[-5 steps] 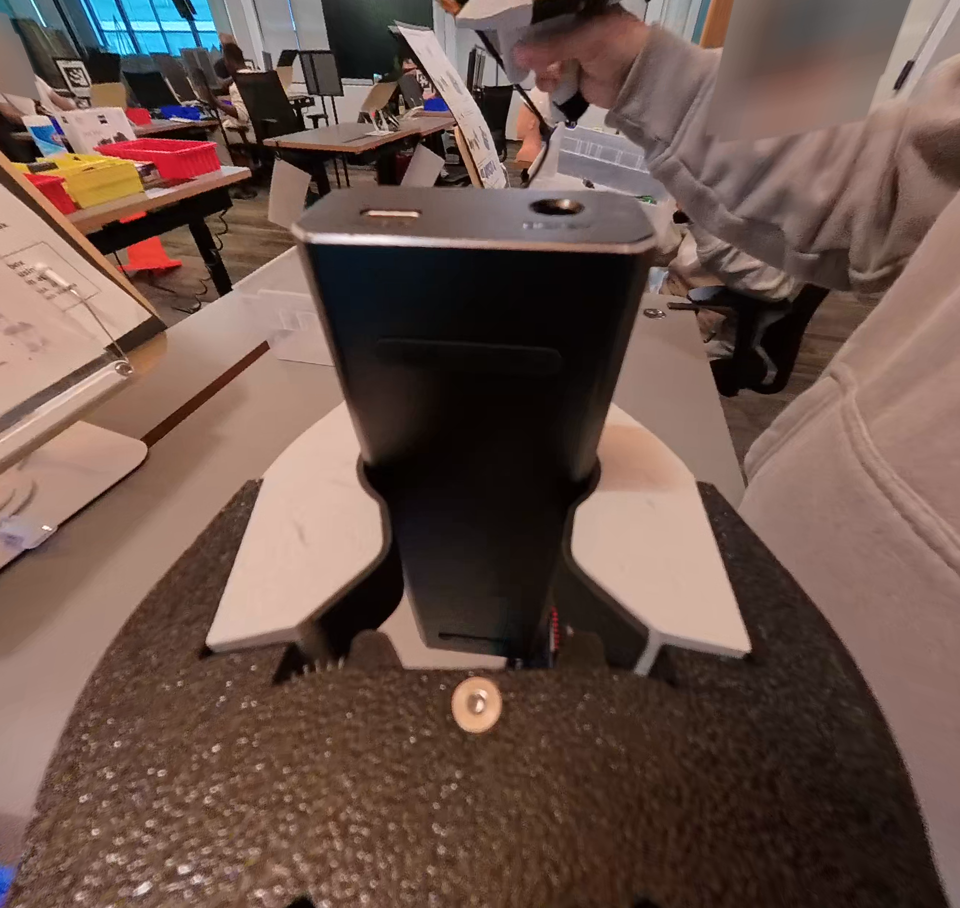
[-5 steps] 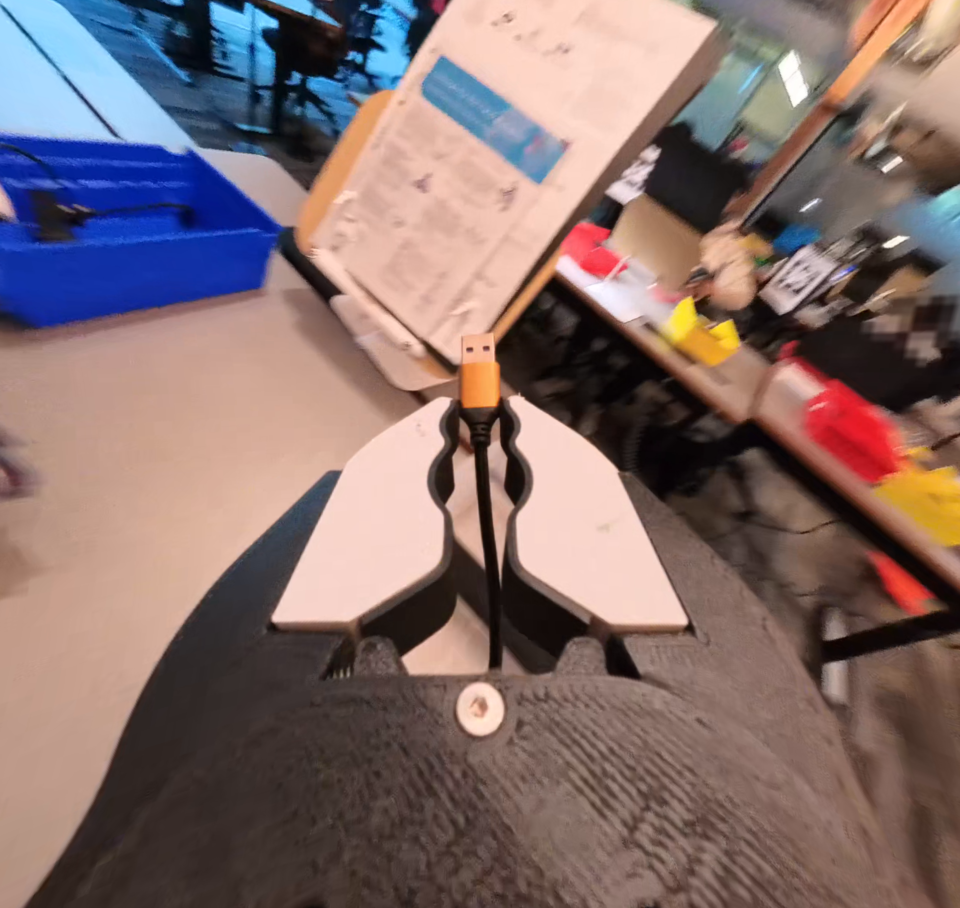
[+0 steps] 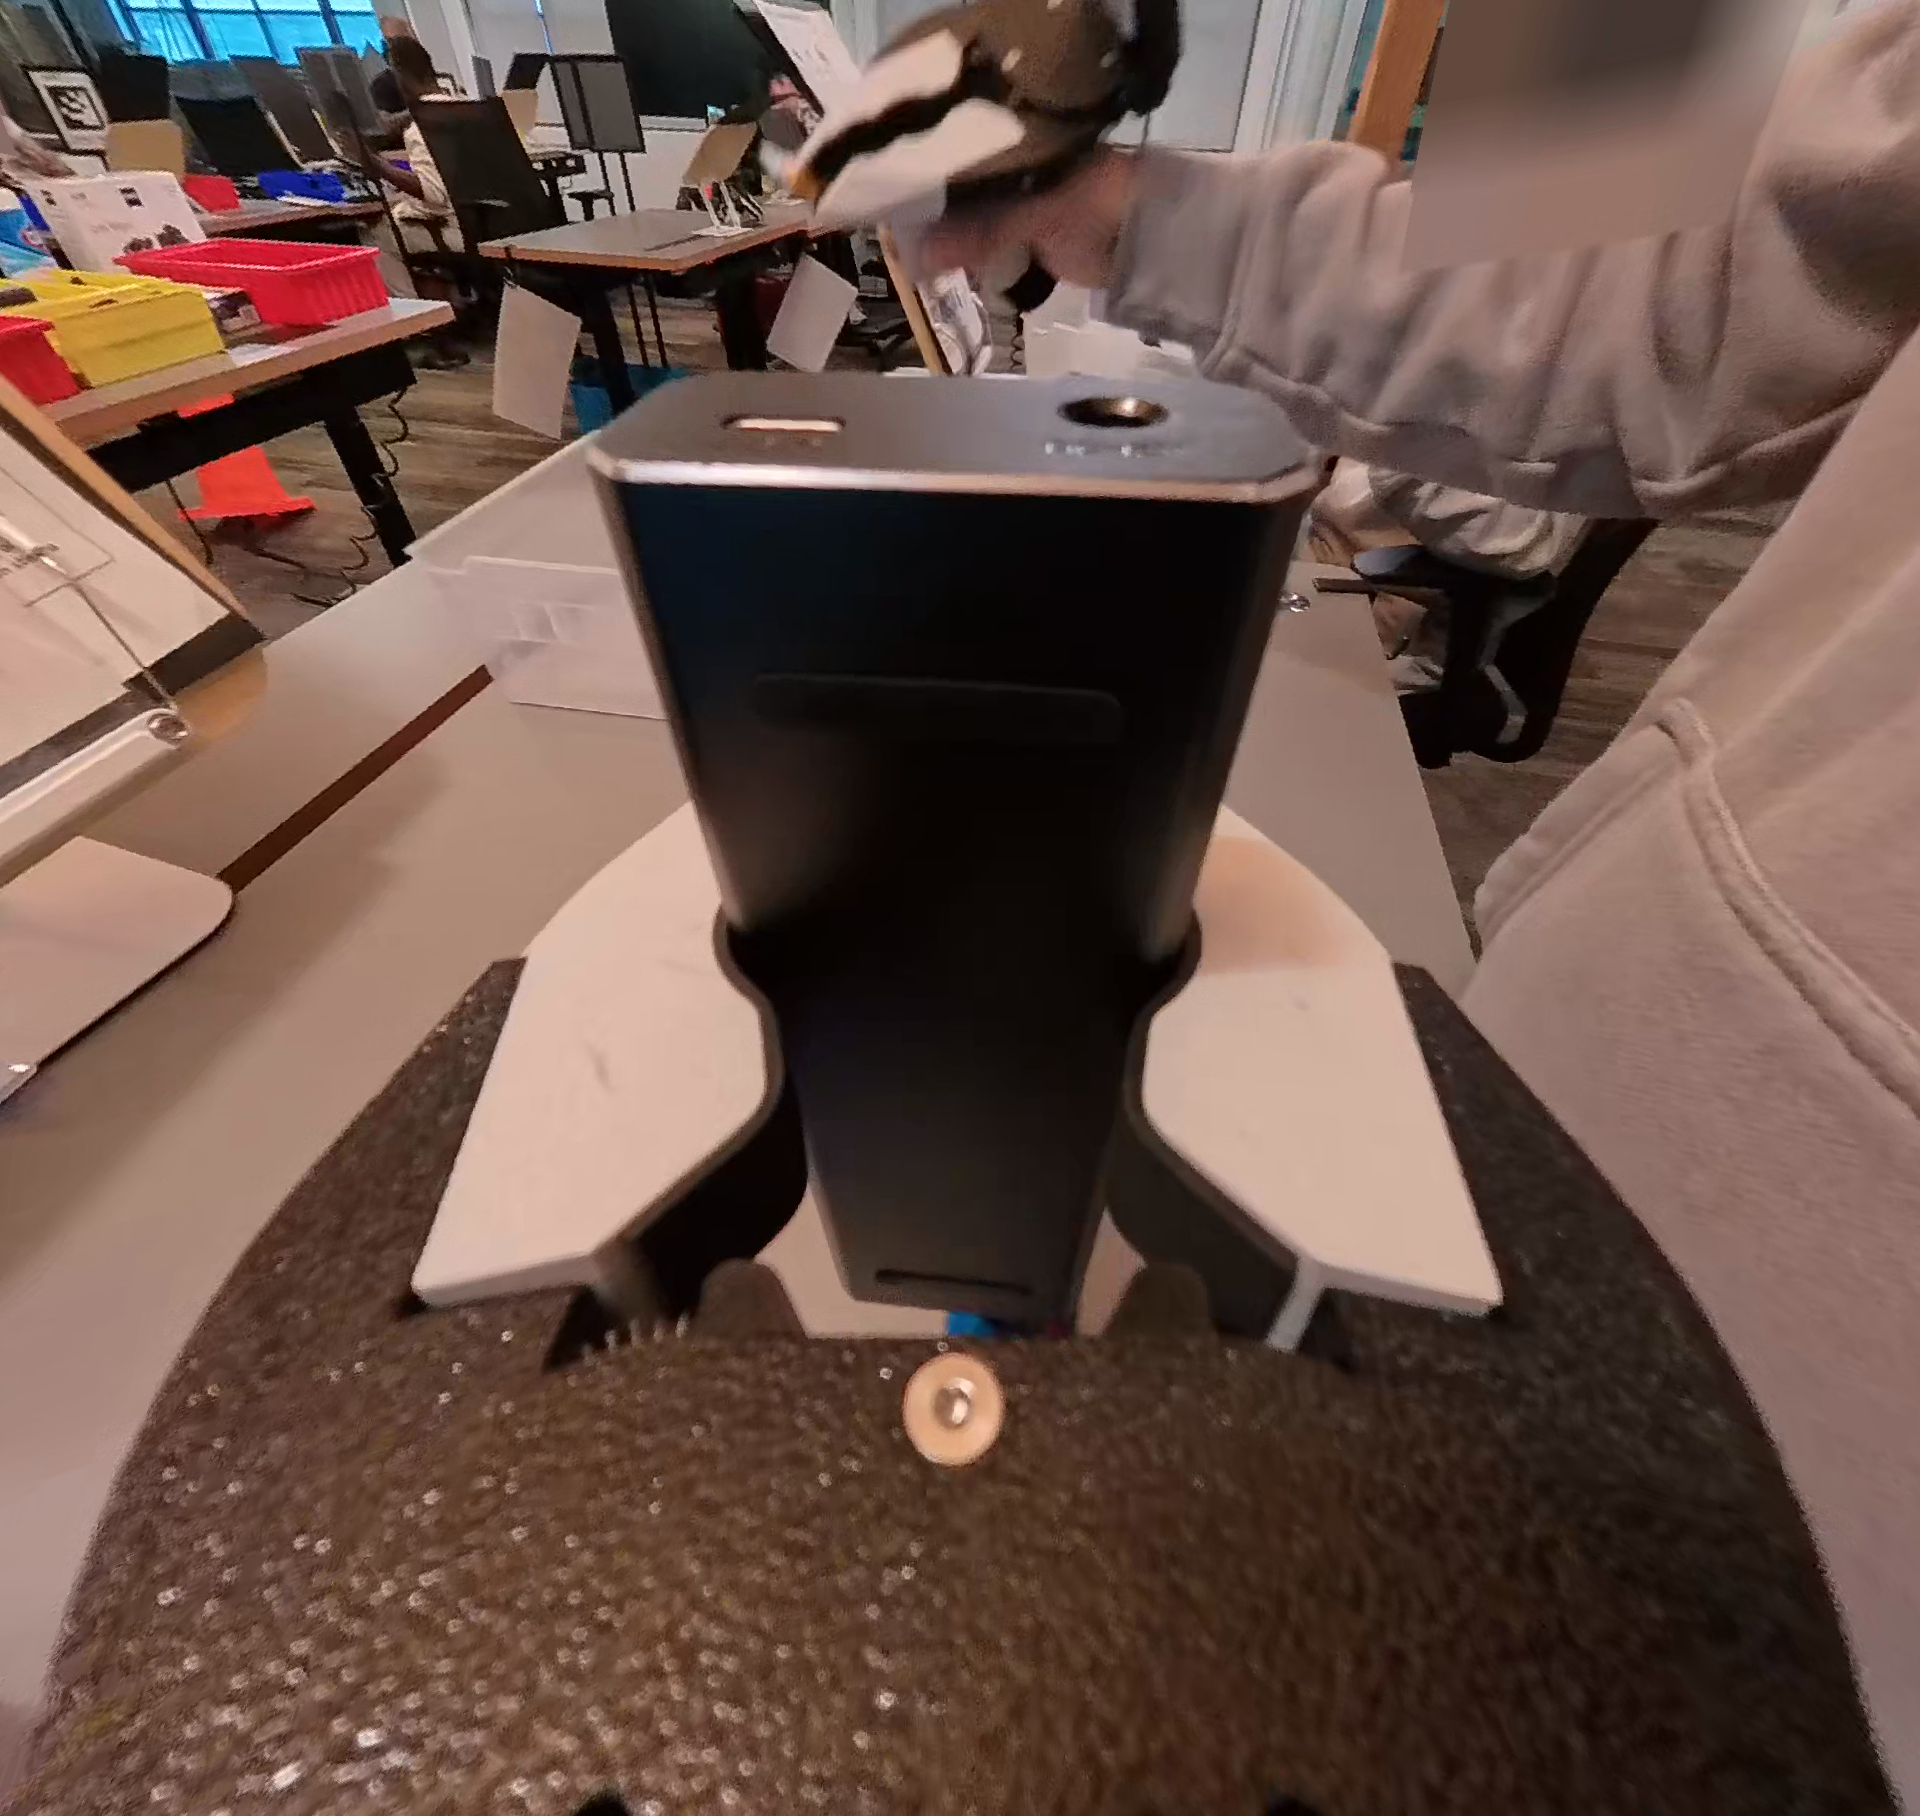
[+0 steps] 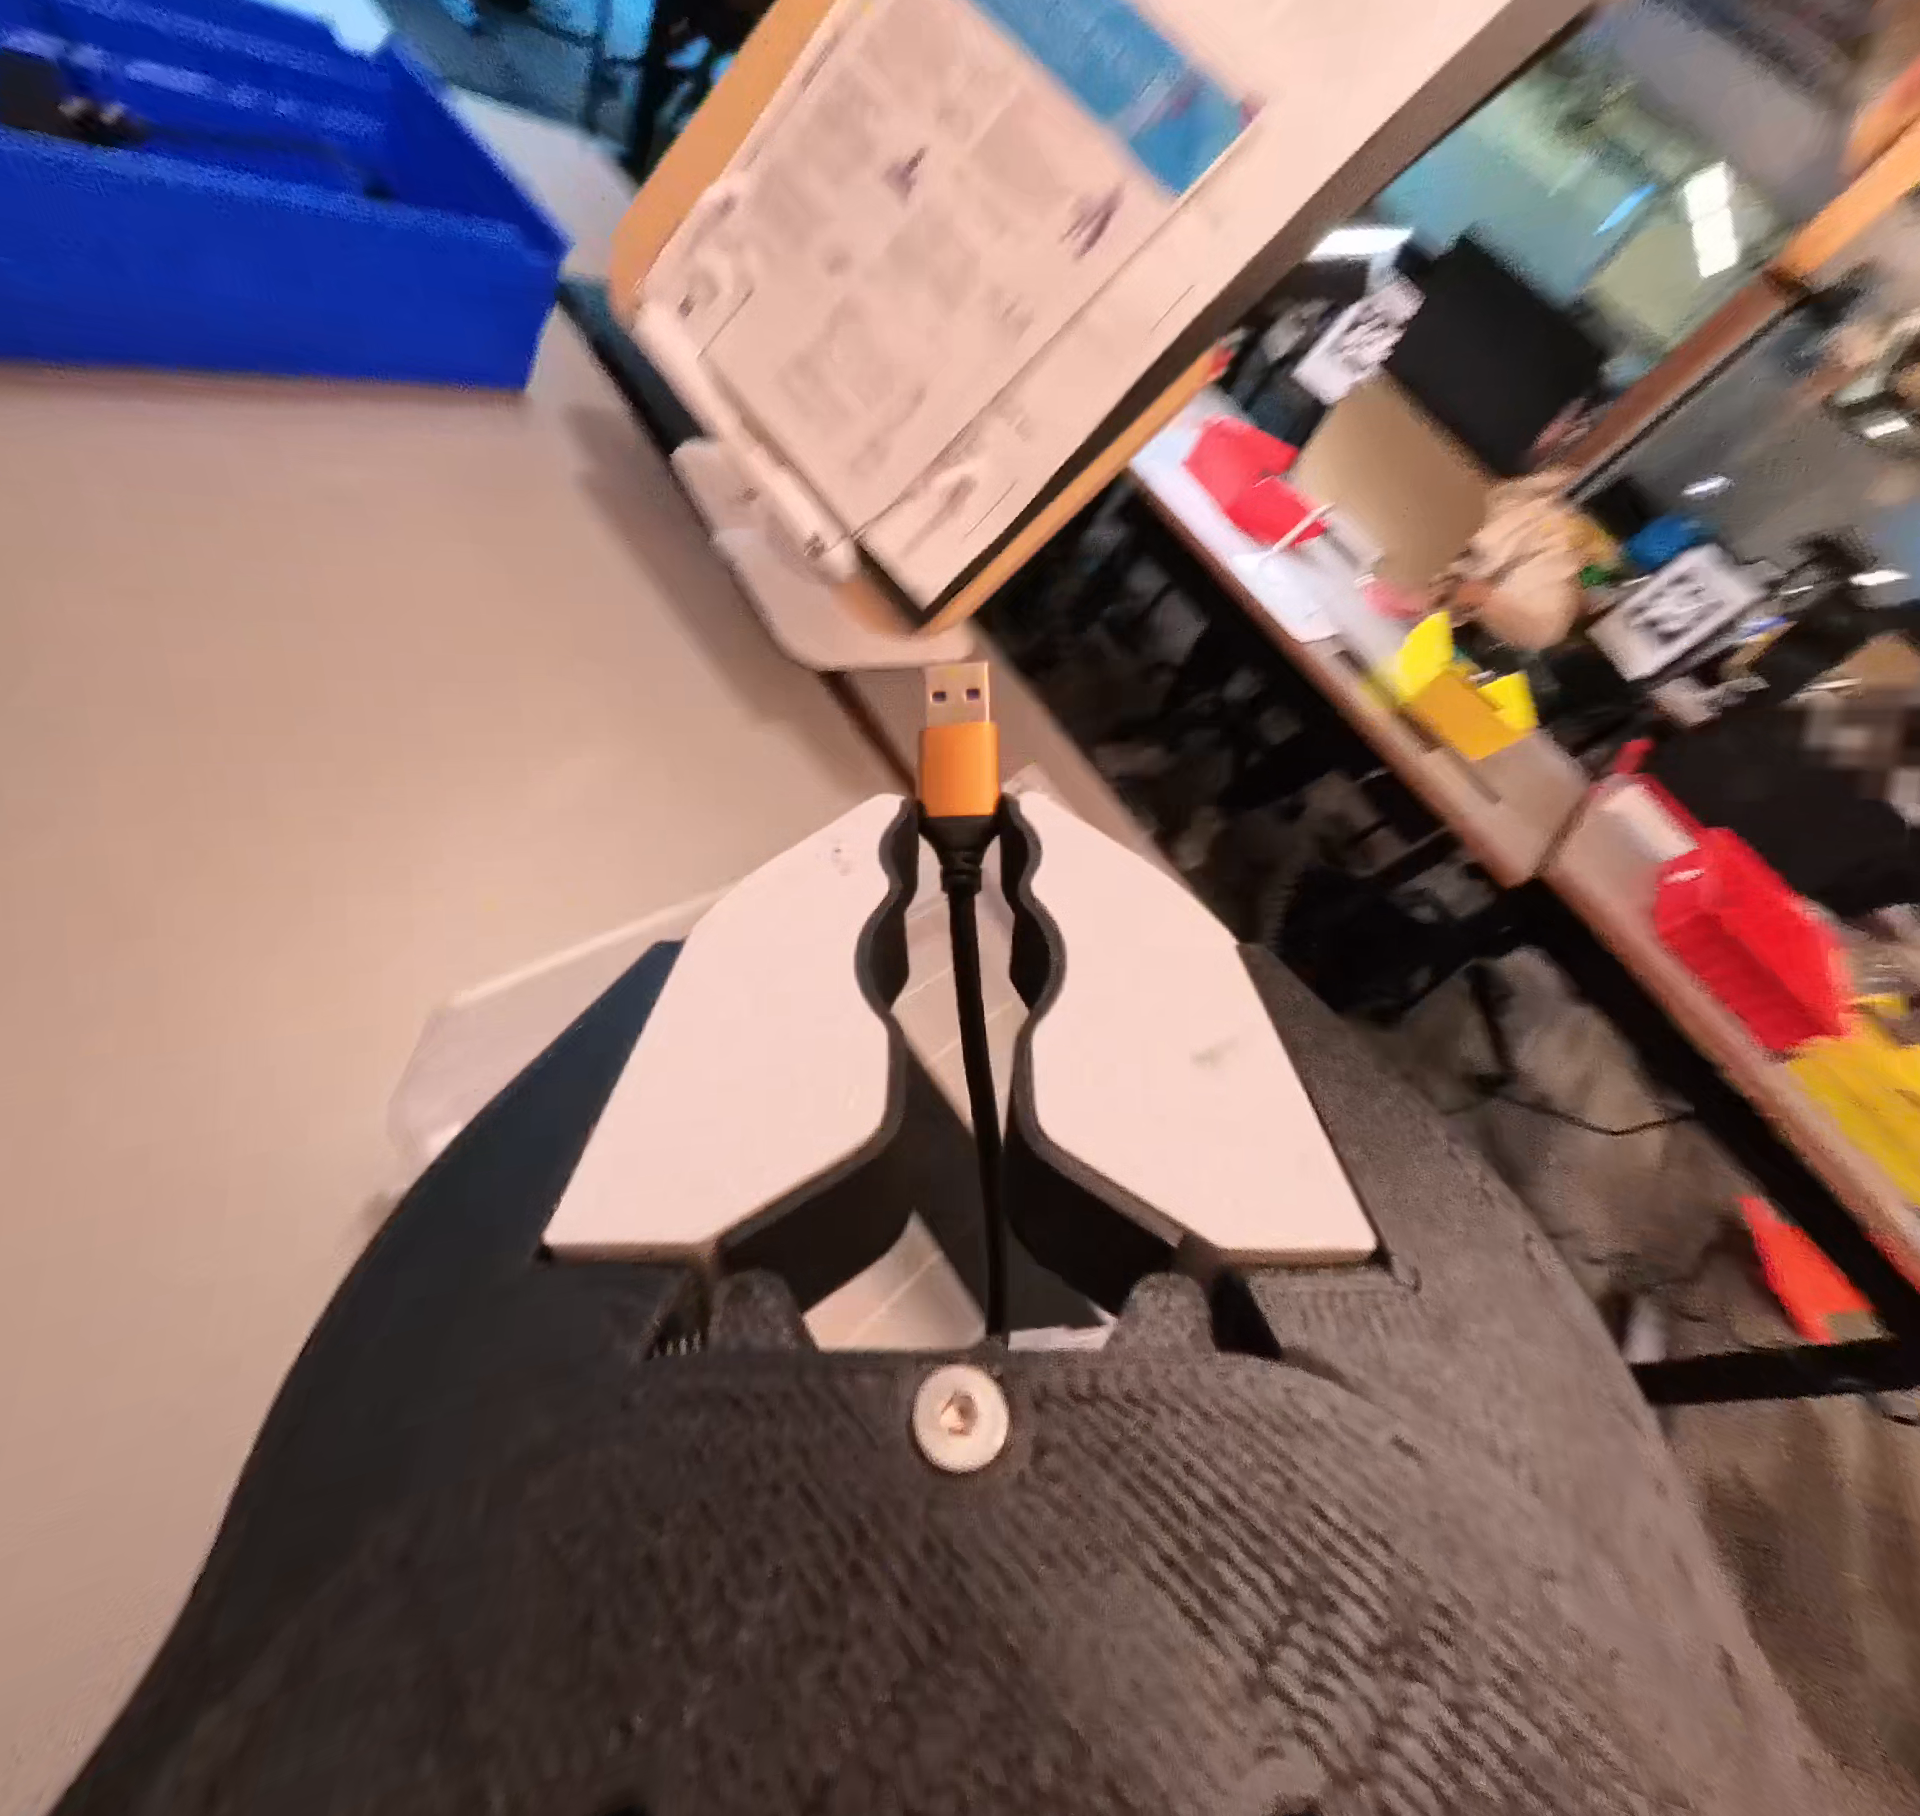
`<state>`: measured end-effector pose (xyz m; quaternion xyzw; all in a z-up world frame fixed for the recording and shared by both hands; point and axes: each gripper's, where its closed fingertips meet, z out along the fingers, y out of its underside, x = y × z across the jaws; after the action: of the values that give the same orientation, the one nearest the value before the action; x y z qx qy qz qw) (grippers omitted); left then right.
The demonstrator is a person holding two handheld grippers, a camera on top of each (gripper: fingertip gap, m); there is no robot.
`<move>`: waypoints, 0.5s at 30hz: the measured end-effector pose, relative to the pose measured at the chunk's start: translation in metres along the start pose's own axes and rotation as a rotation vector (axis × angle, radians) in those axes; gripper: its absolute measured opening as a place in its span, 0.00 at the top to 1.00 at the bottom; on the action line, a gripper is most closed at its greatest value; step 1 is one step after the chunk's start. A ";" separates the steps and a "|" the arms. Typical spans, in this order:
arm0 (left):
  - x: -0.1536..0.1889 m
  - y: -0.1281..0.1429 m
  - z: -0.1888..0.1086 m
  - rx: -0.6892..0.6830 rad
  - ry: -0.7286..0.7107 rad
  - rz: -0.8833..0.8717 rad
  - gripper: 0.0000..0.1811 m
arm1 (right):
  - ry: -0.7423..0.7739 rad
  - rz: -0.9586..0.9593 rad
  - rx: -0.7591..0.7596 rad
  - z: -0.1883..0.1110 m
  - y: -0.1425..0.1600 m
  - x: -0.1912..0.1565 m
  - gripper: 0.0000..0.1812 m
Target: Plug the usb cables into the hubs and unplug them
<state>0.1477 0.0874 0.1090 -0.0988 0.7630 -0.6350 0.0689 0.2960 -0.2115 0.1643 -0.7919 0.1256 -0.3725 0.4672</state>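
Note:
My left gripper (image 3: pixel 958 919) is shut on a black hub (image 3: pixel 945 665) and holds it upright above the table. The hub's top end shows a slim port (image 3: pixel 781 426) and a round socket (image 3: pixel 1122 412). My right gripper (image 4: pixel 958 810) is shut on a black usb cable with an orange plug (image 4: pixel 958 764); the metal tip points forward past the fingertips. In the left wrist view the right gripper (image 3: pixel 935 140) is in the air beyond the hub, held by a hand in a grey sleeve (image 3: pixel 1455 312), apart from the hub.
A document stand with a printed sheet (image 4: pixel 935 239) is on the beige table (image 4: pixel 260 675), also at the left of the left wrist view (image 3: pixel 62 644). A blue bin (image 4: pixel 239 218) sits at the far left. Other desks with red and yellow bins (image 3: pixel 208 301) lie beyond.
The right gripper with the cable has swung, so its view shifted and blurred; in the left wrist view it sits lower and nearer the hub's top. The hub stays held.

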 end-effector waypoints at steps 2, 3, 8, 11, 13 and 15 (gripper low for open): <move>-0.001 0.003 0.003 -0.002 -0.008 -0.007 0.60 | -0.078 -0.021 -0.074 0.018 0.035 -0.020 0.92; -0.001 0.005 0.004 -0.003 -0.012 -0.014 0.60 | -0.092 -0.080 -0.123 0.026 0.051 -0.029 0.92; -0.001 0.006 0.004 0.002 -0.006 -0.048 0.61 | -0.236 -0.234 -0.337 0.054 0.103 -0.070 0.92; -0.001 0.006 0.004 0.005 -0.005 -0.056 0.61 | -0.292 -0.213 -0.485 0.058 0.136 -0.078 0.92; -0.001 0.005 0.004 0.013 -0.006 -0.060 0.61 | -0.292 -0.146 -0.574 0.055 0.152 -0.078 0.84; -0.002 0.006 0.004 0.024 -0.019 -0.071 0.61 | -0.244 -0.075 -0.568 0.052 0.149 -0.074 0.75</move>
<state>0.1505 0.0857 0.1021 -0.1311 0.7507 -0.6452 0.0548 0.3039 -0.2171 -0.0095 -0.9337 0.1385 -0.2416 0.2249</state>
